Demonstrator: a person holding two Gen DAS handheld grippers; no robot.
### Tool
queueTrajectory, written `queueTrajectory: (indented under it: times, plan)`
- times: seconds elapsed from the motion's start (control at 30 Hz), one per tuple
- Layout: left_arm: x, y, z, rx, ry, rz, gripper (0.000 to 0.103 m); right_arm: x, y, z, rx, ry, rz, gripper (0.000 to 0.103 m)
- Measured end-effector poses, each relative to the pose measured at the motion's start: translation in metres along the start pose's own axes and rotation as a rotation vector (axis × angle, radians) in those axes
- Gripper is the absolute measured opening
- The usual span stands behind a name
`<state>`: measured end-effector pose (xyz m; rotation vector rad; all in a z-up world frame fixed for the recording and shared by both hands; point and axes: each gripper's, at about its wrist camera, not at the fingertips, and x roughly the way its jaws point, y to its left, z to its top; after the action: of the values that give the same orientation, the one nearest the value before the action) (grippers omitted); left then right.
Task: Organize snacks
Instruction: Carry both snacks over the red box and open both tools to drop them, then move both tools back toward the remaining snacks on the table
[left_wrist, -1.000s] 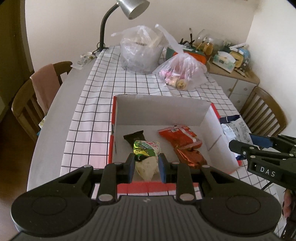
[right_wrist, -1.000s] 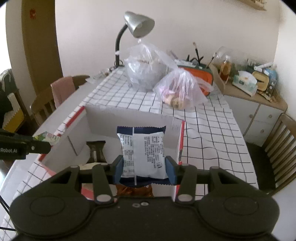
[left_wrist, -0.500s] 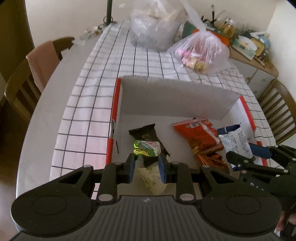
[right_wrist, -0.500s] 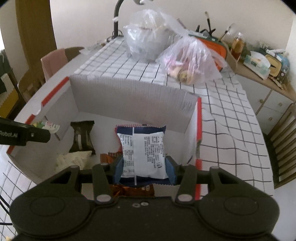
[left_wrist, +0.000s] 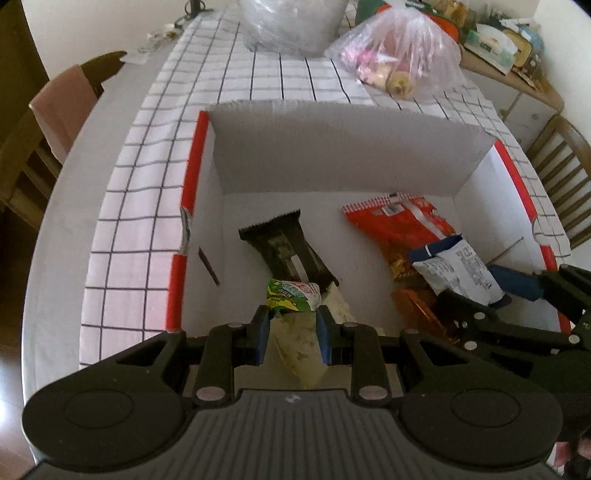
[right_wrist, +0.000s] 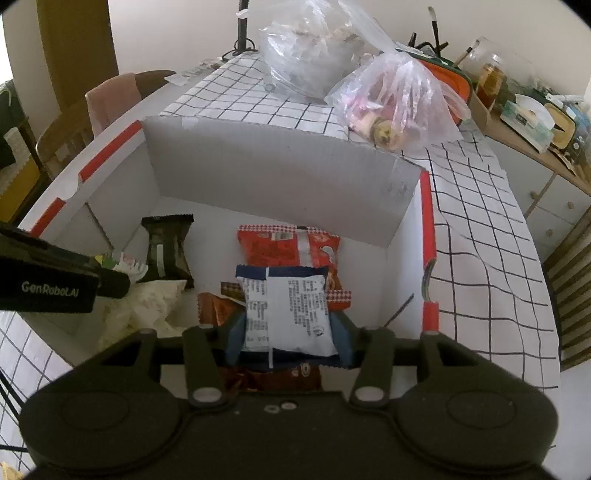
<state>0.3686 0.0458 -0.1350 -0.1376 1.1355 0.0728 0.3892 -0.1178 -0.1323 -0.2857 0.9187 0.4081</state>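
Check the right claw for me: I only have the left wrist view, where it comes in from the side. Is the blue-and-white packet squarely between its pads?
Observer: Yes. The blue-and-white packet stands upright between both pads of the right claw, back seam facing the camera. The jaws have just been opening.
Operator: What is under it?
Observer: A brown packet on the floor of the box.
Operator: The green packet hides the dark packet's near end.
Observer: The dark packet lies flat, apart from the red packet.
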Motion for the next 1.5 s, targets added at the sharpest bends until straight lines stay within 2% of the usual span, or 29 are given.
queueTrajectory:
  times: [0.1,0.17,0.3,0.5,0.57,0.63,0.9,0.97,1.03,1.27,1.37,1.5]
  plan:
    - [0.000,0.000,-0.002,-0.002,0.002,0.000,0.027,-0.002,-0.001,-0.002,0.006,-0.005,0.002,0.055]
    - [-0.001,0.000,-0.002,-0.009,0.006,-0.005,0.028,-0.006,-0.002,-0.003,0.016,-0.012,0.006,0.063]
    - [-0.009,0.002,-0.004,-0.017,-0.008,-0.009,0.032,-0.016,-0.004,-0.004,0.031,-0.033,0.010,0.064]
    - [-0.027,0.008,-0.009,-0.033,-0.028,-0.016,0.033,-0.043,-0.004,-0.004,0.050,-0.080,0.038,0.073]
    - [-0.036,0.010,-0.012,-0.036,-0.047,-0.017,0.051,-0.053,-0.003,-0.006,0.052,-0.100,0.050,0.077]
    - [-0.050,0.013,-0.018,-0.037,-0.089,-0.023,0.057,-0.064,-0.001,-0.007,0.056,-0.119,0.059,0.079]
    - [-0.090,0.016,-0.039,-0.030,-0.170,-0.032,0.061,-0.110,0.006,-0.018,0.061,-0.196,0.097,0.090]
    - [-0.103,0.016,-0.046,-0.026,-0.197,-0.044,0.062,-0.122,0.007,-0.021,0.064,-0.219,0.109,0.095]
    - [-0.114,0.014,-0.052,-0.014,-0.224,-0.055,0.066,-0.134,0.009,-0.026,0.064,-0.238,0.117,0.097]
    - [-0.149,0.011,-0.079,0.009,-0.278,-0.080,0.068,-0.169,0.015,-0.044,0.069,-0.289,0.148,0.102]
    - [-0.158,0.010,-0.090,0.012,-0.291,-0.069,0.075,-0.180,0.018,-0.051,0.068,-0.309,0.161,0.103]
    - [-0.166,0.013,-0.103,0.009,-0.301,-0.077,0.075,-0.192,0.020,-0.064,0.073,-0.315,0.168,0.103]
